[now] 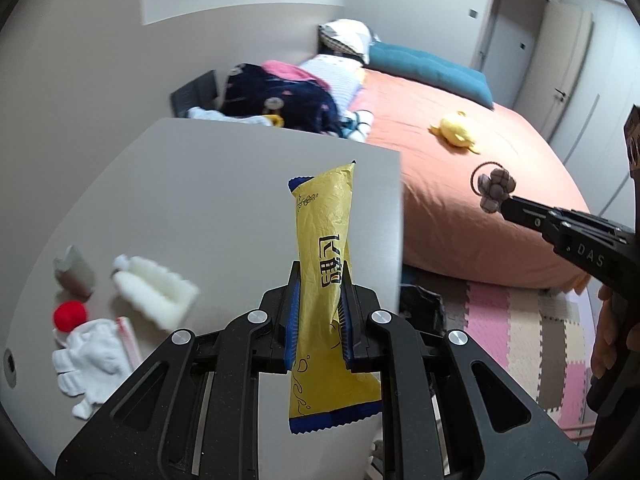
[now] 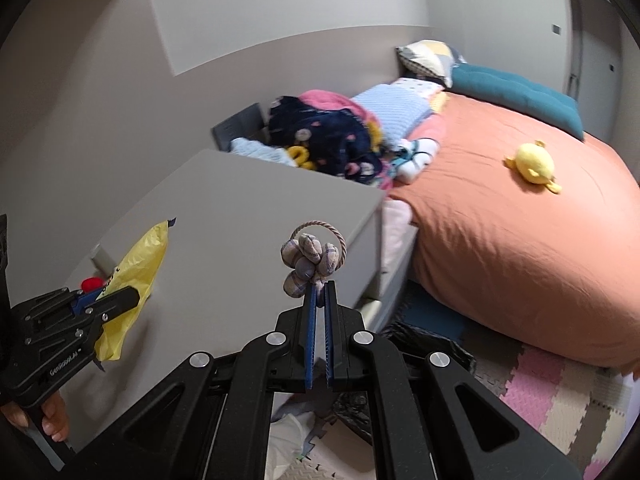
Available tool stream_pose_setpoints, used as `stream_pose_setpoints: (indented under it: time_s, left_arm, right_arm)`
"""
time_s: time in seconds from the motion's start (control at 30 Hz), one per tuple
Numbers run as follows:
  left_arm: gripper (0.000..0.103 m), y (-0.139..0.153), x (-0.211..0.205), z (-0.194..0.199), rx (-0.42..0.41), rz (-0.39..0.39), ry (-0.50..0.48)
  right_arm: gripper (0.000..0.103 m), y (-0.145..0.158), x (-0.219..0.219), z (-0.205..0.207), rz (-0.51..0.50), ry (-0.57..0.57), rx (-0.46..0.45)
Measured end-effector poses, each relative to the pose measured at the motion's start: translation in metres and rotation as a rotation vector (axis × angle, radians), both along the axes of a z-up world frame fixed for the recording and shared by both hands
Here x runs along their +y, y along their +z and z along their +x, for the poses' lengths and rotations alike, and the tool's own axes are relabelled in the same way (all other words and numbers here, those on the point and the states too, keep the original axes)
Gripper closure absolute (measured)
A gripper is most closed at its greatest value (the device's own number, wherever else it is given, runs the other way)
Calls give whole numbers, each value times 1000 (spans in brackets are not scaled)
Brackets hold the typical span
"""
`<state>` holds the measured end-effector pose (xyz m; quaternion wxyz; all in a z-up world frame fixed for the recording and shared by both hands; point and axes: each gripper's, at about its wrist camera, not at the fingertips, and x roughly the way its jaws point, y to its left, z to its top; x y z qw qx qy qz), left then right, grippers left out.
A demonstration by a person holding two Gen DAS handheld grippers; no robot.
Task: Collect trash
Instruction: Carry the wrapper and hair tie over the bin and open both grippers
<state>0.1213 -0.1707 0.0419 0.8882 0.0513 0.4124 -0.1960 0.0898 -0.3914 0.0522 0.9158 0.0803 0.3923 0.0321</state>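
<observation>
A yellow snack wrapper [image 1: 320,240] with blue ends stands upright between the blue pads of my left gripper [image 1: 320,272], which is shut on it above the right part of the grey table [image 1: 200,184]. My right gripper [image 2: 319,286] is shut on a hair tie with a checked fabric flower [image 2: 310,262], held over the table's edge [image 2: 240,208]. In the left wrist view the right gripper [image 1: 506,202] and the hair tie [image 1: 494,190] hang over the bed side. The right wrist view shows the left gripper [image 2: 134,296] with the wrapper [image 2: 140,264] at the left.
White gloves [image 1: 90,364], a red ball [image 1: 70,316], a white fluffy piece [image 1: 154,294] and a small cup [image 1: 76,272] lie on the table's left. A black bag [image 2: 432,344] sits on the floor by the orange bed [image 2: 520,240], which carries a yellow plush [image 2: 534,166] and piled clothes [image 2: 328,136].
</observation>
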Motion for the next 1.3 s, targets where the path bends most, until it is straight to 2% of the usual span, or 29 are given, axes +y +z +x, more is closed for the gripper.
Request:
stream_pose_setpoints:
  time_s: [0.3, 0.6, 0.9, 1.2, 1.23, 1.3]
  left_arm:
    - [87, -7, -59, -6, 22, 26, -118]
    - [87, -31, -126, -10, 75, 78, -231]
    - [87, -53, -161, -7, 133, 117, -291]
    - [86, -68, -178, 3, 166, 142, -301]
    - [84, -70, -179, 4, 173, 140, -298]
    - [50, -74, -180, 9, 204, 140, -286]
  right_arm:
    - [98, -1, -59, -22, 12, -124, -4]
    - [98, -13, -117, -40, 31, -233, 22]
    - [98, -32, -163, -38, 47, -312, 64]
    - [98, -53, -182, -26, 63, -336, 109]
    - [95, -54, -183, -24, 67, -340, 115]
    - [67, -59, -186, -21, 69, -342, 138]
